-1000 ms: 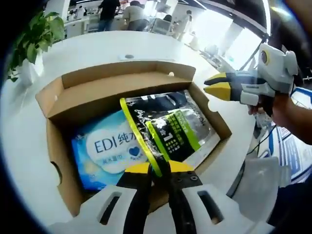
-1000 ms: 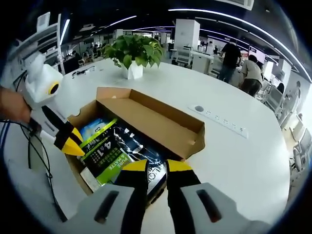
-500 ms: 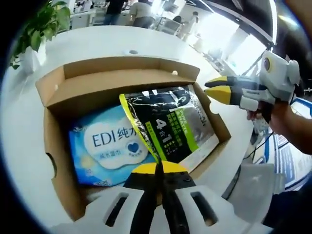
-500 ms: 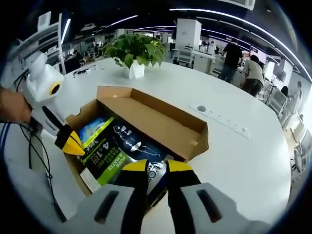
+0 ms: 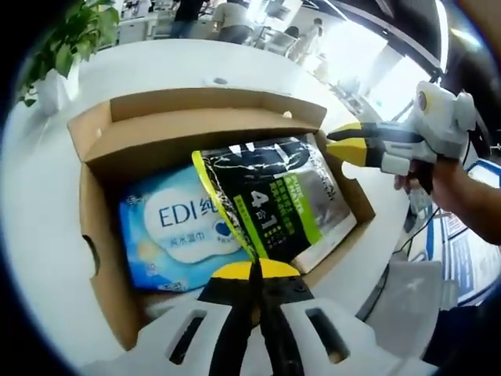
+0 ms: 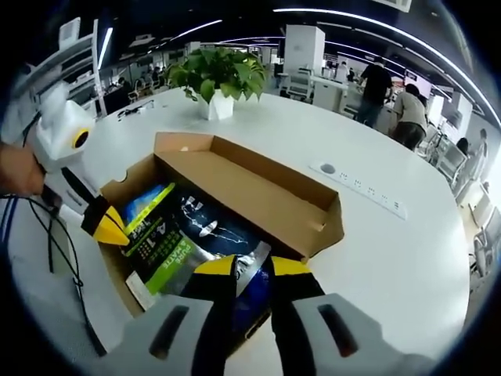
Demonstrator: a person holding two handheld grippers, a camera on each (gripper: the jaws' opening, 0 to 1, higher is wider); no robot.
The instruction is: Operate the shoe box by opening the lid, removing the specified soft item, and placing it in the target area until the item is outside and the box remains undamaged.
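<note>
Left tool (image 5: 256, 270) pinches black-green pouch (image 5: 274, 204) inside open shoe box (image 5: 106, 235)

Blue pack (image 5: 176, 235) partly under black-green pouch (image 5: 274, 204).

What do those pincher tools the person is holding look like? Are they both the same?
Yes, they match. The left gripper and the right gripper each have a white plastic body with slotted cut-outs, black jaws and pointed yellow tips. A round yellow-ringed disc sits on the white body. Thin black cables trail from the left one.
</note>
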